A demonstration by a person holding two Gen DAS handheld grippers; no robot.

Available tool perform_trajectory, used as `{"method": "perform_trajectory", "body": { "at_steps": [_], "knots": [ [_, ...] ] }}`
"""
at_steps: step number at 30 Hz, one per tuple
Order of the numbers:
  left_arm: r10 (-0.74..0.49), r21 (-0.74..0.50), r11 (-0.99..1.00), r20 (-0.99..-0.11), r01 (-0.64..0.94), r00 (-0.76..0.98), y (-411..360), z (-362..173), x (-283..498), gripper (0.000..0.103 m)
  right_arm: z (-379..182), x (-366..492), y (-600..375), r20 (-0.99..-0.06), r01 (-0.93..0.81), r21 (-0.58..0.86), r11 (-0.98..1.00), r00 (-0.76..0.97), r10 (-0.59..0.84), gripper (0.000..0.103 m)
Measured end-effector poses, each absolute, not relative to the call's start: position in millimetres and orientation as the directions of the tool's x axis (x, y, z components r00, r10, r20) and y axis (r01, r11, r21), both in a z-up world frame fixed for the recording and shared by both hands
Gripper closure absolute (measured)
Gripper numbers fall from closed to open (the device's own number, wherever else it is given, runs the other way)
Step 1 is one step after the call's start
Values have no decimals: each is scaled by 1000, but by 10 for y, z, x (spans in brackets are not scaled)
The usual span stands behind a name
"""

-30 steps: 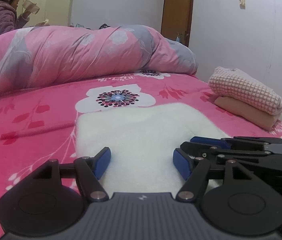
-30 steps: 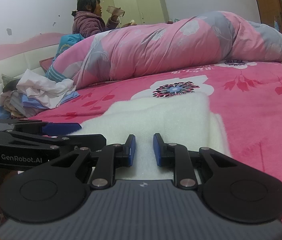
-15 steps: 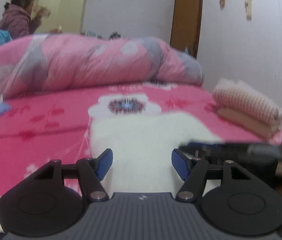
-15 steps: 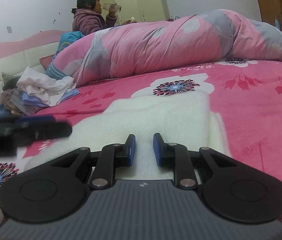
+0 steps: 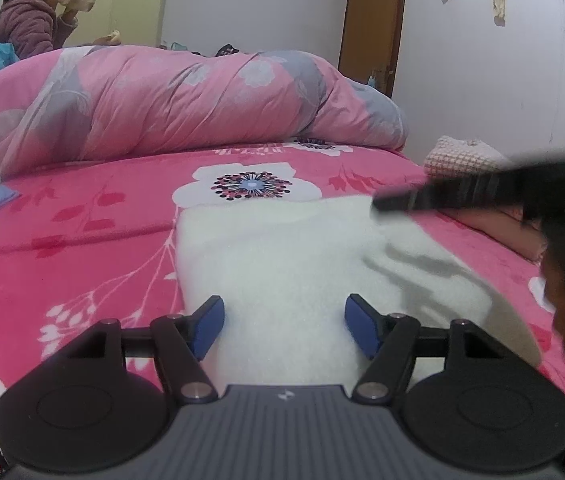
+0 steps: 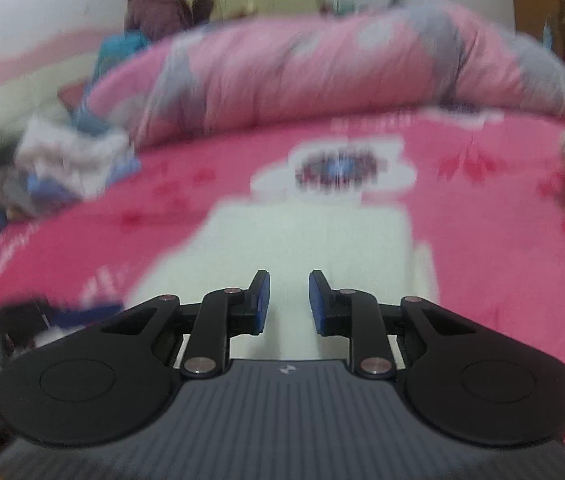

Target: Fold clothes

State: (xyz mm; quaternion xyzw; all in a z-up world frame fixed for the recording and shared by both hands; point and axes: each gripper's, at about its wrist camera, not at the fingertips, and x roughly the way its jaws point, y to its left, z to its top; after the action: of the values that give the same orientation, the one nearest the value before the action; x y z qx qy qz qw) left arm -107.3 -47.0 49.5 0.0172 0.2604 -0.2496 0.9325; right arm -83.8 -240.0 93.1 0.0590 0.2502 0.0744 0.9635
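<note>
White fleece garment (image 5: 282,256) lies flat on the pink floral blanket (image 5: 82,240), its left edge straight, its right edge sloping down. The left gripper (image 5: 284,326) sits low at its near edge, jaws wide, holding nothing. The right gripper (image 6: 285,298) — blurred — hovers over the cloth, jaws narrowly parted, empty. Bare blanket lies left; folded clothes (image 5: 462,156) lie right, the rolled quilt (image 5: 186,100) beyond.
</note>
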Motion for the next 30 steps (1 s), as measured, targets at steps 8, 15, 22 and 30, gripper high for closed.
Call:
{"method": "perform_trajectory", "body": {
  "at_steps": [8, 15, 22, 30],
  "knots": [
    [-464, -80, 868, -485, 491, 741, -475, 471, -1093, 35, 367, -677, -2546, -487, -101, 121, 988, 861, 148, 75],
    [-431, -47, 879, -504, 475, 748, -488, 688, -1006, 37, 351, -701, -2639, -464, -95, 207, 974, 867, 183, 75],
    [-449, 17, 860, -453, 510, 771, -724, 905, -911, 37, 364, -743, -2675, -445, -106, 220, 970, 874, 197, 75],
    [-434, 13, 849, -553, 529, 711, -958, 613, -664, 35, 351, -774, -2709, -427, -114, 243, 963, 879, 211, 75]
  ]
}}
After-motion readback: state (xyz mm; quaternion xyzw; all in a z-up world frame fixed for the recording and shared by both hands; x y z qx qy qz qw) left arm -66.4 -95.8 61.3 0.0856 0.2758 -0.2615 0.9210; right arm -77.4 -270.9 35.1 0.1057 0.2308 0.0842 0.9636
